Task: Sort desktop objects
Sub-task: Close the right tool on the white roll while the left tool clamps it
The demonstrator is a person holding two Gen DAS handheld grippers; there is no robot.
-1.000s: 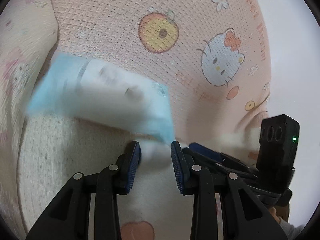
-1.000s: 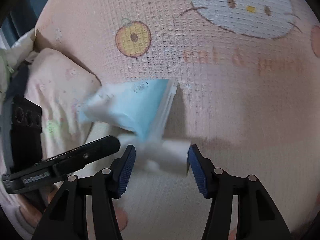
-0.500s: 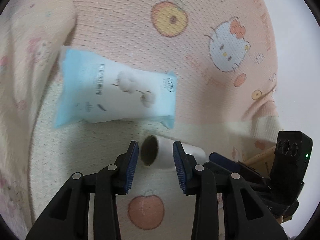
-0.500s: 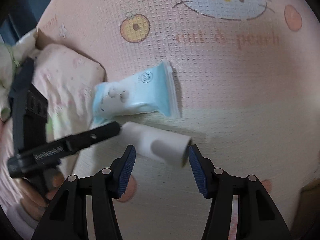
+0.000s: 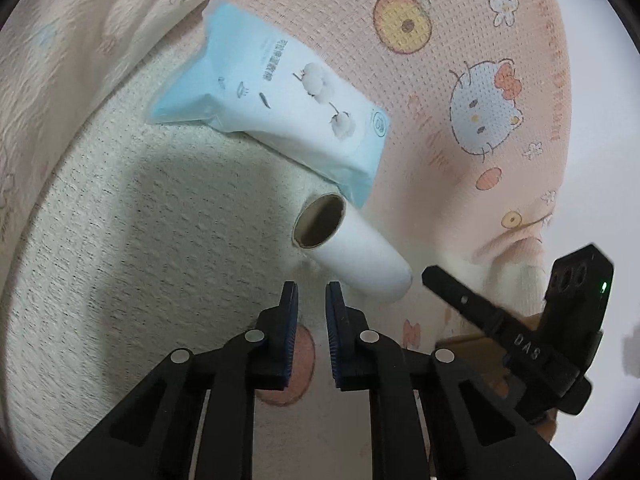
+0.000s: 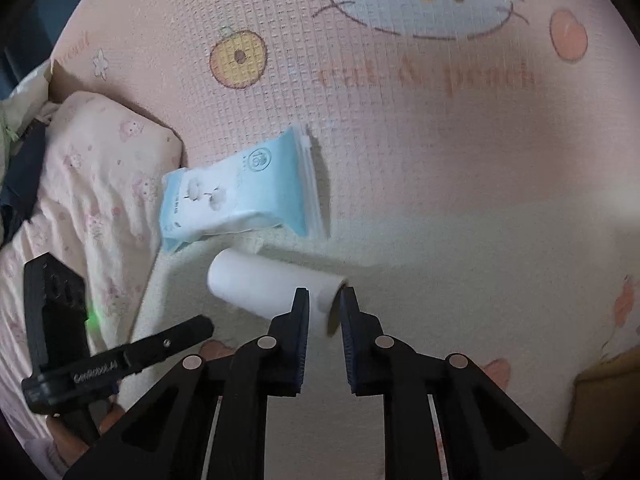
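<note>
A white paper roll (image 5: pixel 360 256) with a brown cardboard core lies on the cream part of the blanket, just ahead of both grippers. A blue-and-white tissue pack (image 5: pixel 280 100) lies flat right behind it. My left gripper (image 5: pixel 311 292) sits just short of the roll, its jaws closing to a narrow gap with nothing between them. In the right wrist view the roll (image 6: pixel 264 280) and the pack (image 6: pixel 236 196) show again. My right gripper (image 6: pixel 325 296) is closing too; the roll's open end shows just past its tips, and the pads do not visibly press on it.
A pink cartoon-cat blanket (image 5: pixel 440 80) covers the surface, with a cream band (image 5: pixel 160 240) nearer me. A pink pillow (image 6: pixel 92 160) lies at the left. A white surface (image 5: pixel 592 80) runs past the blanket's right edge. Something brown (image 6: pixel 600 400) sits at the lower right.
The roll, between both pairs of jaws a second ago, now lies free on the blanket. Both grippers have drawn back a little and narrowed their jaws. The tissue pack lies still behind it.
</note>
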